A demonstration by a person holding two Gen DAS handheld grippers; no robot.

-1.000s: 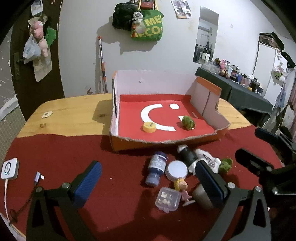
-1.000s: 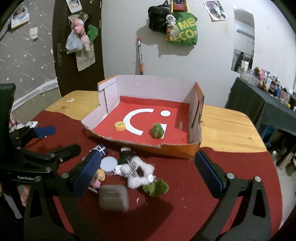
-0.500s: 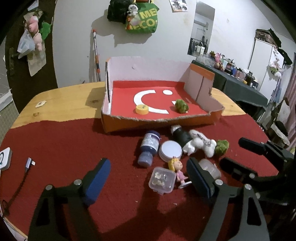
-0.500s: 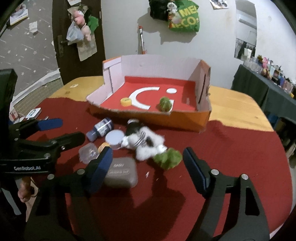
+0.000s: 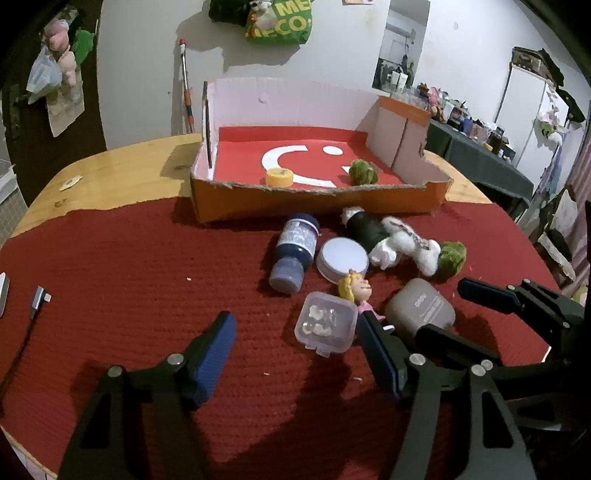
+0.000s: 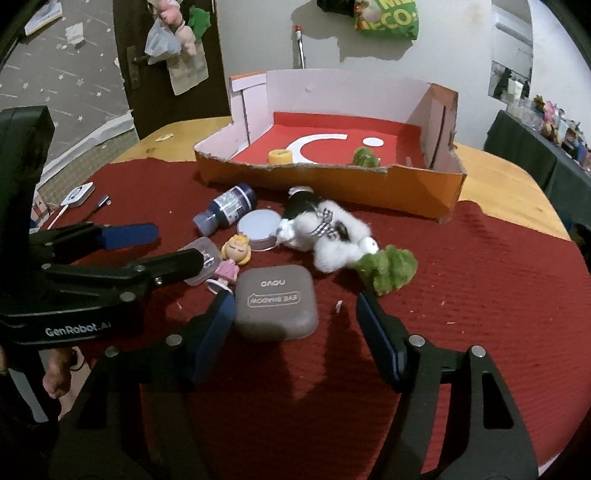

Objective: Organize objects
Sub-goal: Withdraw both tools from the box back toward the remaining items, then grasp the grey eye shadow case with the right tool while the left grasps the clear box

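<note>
Clutter waiting to be sorted lay bunched on the red cloth (image 5: 110,280) toward the far middle of the tabletop, just in front of the torn cardboard box (image 5: 317,201): a blue bottle (image 5: 295,254), a white round lid (image 5: 343,256), a little blonde doll (image 5: 356,290), a clear plastic case (image 5: 327,326), a grey eyeshadow case (image 6: 275,301), a white plush toy (image 6: 332,236) and a green fuzzy ball (image 6: 388,267). A yellow cap (image 5: 279,177) and a second green ball (image 5: 363,172) already sat inside the box.

Both tools had been narrowing their jaws, yet neither pinched anything. The left gripper (image 5: 295,347) stood part open with the clear case just ahead between its tips. The right gripper (image 6: 295,314) was likewise part open, the grey case sitting between its blue pads, untouched as far as I could tell.

To my eye, the sound way was to settle each pair of pads squarely on opposite flat sides before squeezing, low enough not to slip off the rounded corners, and to mind the doll touching both cases.

Bare wood showed at the table's far edge. A green bag (image 5: 280,22) hung on the white wall, a dark door stood at the left, and a cable (image 5: 37,299) lay at the cloth's left edge.
</note>
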